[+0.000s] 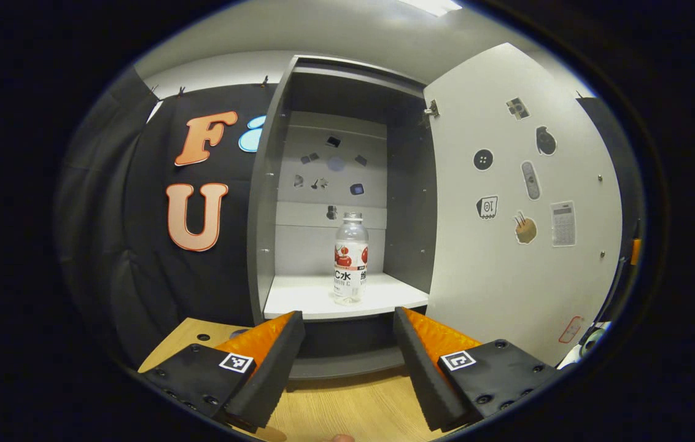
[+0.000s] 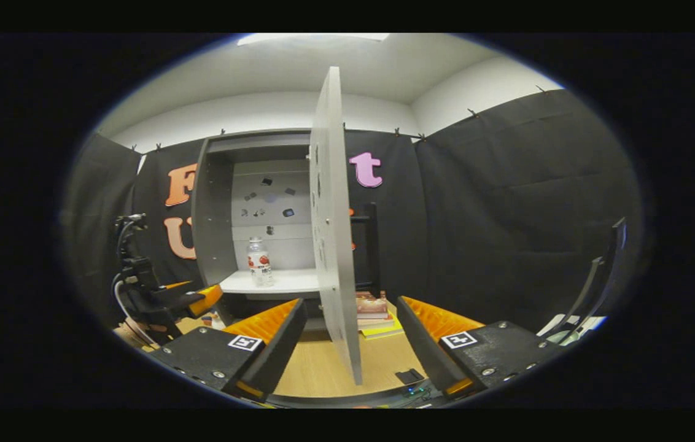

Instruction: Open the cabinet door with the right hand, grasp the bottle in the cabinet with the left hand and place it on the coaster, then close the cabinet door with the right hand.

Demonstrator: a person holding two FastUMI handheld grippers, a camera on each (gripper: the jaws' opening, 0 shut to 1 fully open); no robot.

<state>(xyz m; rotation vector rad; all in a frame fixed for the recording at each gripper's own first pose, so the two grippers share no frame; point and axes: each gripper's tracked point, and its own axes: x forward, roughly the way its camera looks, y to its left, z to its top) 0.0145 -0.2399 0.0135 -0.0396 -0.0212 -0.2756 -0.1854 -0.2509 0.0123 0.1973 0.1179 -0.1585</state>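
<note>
Left claw (image 1: 347,362): black screwed plates with square markers; right claw (image 2: 350,350) alike

We are in a staged recording booth, not a lived-in home: black cloth (image 2: 507,202) clipped up as walls under a plain white ceiling (image 2: 298,67), a lone grey cabinet (image 1: 264,202) standing on a wooden counter (image 1: 347,411), and its open door (image 1: 507,258) covered with small picture stickers (image 1: 525,227), as is its back panel (image 1: 329,159).
</note>
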